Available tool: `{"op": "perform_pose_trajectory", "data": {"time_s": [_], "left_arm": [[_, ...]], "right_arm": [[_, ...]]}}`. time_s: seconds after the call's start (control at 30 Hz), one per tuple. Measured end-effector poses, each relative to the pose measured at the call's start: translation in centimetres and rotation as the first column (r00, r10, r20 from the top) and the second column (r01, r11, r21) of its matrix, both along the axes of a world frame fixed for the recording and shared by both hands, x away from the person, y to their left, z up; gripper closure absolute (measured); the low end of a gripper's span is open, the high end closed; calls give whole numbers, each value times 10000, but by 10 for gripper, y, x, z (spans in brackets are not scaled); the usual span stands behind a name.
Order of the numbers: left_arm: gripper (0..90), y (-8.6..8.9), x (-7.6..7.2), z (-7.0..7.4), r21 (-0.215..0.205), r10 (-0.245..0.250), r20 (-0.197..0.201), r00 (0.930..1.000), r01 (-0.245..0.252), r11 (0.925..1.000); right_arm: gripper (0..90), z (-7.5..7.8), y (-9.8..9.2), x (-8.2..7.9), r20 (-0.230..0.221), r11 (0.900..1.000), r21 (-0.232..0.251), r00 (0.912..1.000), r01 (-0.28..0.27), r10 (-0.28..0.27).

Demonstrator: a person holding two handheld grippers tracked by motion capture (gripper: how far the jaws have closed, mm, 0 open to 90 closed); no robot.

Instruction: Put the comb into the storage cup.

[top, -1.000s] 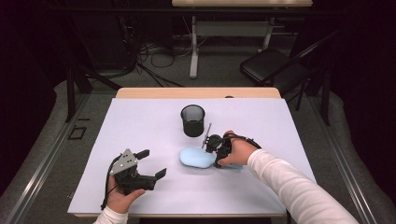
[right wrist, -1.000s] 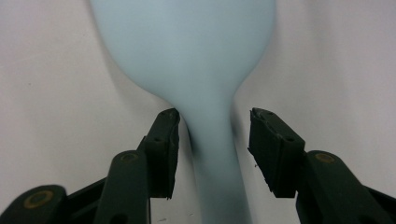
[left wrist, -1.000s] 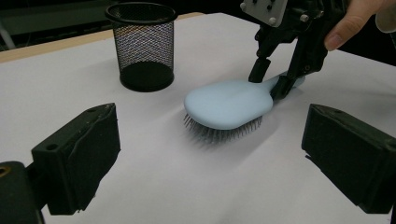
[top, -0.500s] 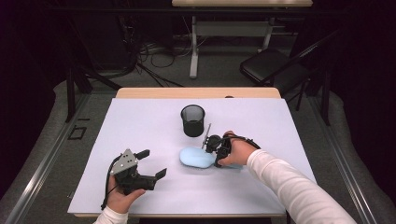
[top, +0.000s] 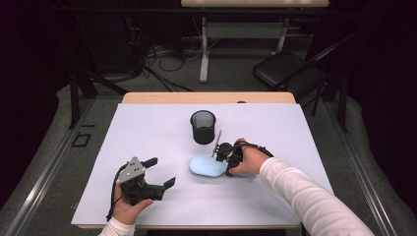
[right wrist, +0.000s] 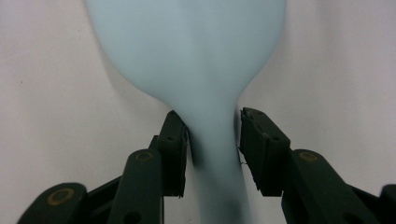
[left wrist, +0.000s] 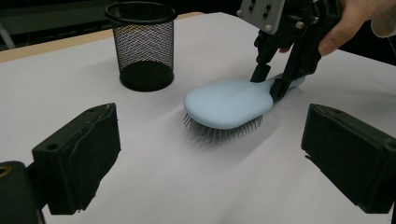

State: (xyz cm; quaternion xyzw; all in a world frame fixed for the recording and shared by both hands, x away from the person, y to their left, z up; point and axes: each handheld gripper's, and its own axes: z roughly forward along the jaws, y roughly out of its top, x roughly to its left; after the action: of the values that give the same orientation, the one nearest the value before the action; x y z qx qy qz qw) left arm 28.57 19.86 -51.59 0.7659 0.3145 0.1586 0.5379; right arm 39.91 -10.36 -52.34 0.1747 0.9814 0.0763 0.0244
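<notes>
The work in hand looks like picking up the light blue hairbrush [top: 209, 166], perhaps to put it into the black mesh cup [top: 203, 126]; this is only my judgement. So far the reaching is done and the grasp is almost made. The right tool [top: 227, 158] stands at the neck of the brush, one jaw on each side of the handle, and its jaws have just been closing. In the right gripper view the left pad touches the handle, while a thin gap remains at the right pad, so the handle is between the jaws but not yet firmly clamped. The lifting and the placing are not yet done.

The left tool [top: 160, 172] waits near the front left corner of the surface [top: 147, 128], its jaws wide apart and holding nothing.

The hairbrush lies near the middle of the surface, just in front of the cup and apart from it. It rests with its bristles down and its smooth, rounded back up. The head is a wide oval that narrows to a slim handle, which points toward the right edge.
</notes>
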Motion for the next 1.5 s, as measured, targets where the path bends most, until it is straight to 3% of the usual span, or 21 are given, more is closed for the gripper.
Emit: {"op": "perform_pose_trajectory", "data": {"time_s": [0.8, 1.5], "left_arm": [[49, 0, 0, 0, 15, 6, 2, 10000, -6, 10000], [49, 0, 0, 0, 15, 1, -1, 10000, -1, 10000]], "right_arm": [[649, -5, 0, 0, -134, 10000, 39, 9999, 26, -25], [677, -4, 1, -2, -26, 9996, -21, 9996, -287, 287]]}}
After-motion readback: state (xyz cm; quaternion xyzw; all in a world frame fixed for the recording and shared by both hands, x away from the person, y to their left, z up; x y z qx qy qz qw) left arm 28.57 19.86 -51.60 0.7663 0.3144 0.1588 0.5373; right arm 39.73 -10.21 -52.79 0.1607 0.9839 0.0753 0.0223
